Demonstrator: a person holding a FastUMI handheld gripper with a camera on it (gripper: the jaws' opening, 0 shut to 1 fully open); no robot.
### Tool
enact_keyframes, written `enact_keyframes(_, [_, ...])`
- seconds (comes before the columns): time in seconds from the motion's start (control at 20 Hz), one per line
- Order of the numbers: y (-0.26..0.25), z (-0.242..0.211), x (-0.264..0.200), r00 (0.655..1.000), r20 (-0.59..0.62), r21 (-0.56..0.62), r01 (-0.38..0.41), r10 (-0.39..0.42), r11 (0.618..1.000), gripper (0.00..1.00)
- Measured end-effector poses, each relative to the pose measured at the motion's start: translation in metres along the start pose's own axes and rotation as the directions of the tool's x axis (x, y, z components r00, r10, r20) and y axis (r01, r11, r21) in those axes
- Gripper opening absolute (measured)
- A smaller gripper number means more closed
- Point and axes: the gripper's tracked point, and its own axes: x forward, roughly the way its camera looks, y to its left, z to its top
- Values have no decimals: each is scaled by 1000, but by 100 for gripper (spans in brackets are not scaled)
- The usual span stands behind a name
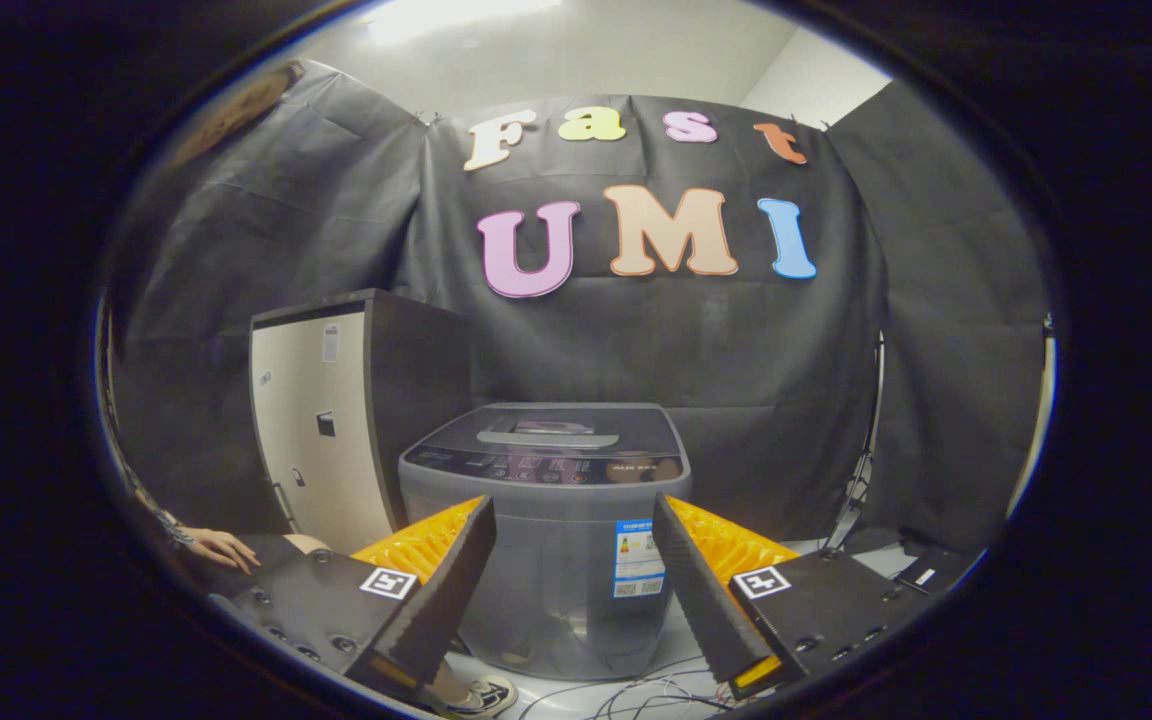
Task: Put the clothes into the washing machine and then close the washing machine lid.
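Here the gripper (pixel 573 590) is hovering with its jaws standing wide apart, gripping nothing. Just beyond them, framed in the gap between the two fingers, a grey top-loading washing machine (pixel 546 540) is standing on the floor, its lid (pixel 556 425) lying flat and closed, with a dark control strip along the front edge and a sticker on its front wall. Beyond the left finger a tall pale cabinet (pixel 321 430) is standing beside the machine. A person's hand (pixel 224 548) is resting low, further out past the left finger. Cables (pixel 626 695) are trailing on the floor under the jaws.
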Motion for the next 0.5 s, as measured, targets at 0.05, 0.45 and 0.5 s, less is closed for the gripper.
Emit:
enact_keyframes(0.05, [0,0,-1,1000,0,0,0,0,1000,99])
enact_keyframes(0.45, [0,0,-1,1000,0,0,0,0,1000,99])
enact_keyframes(0.5, [0,-1,0,1000,0,0,0,0,1000,99])
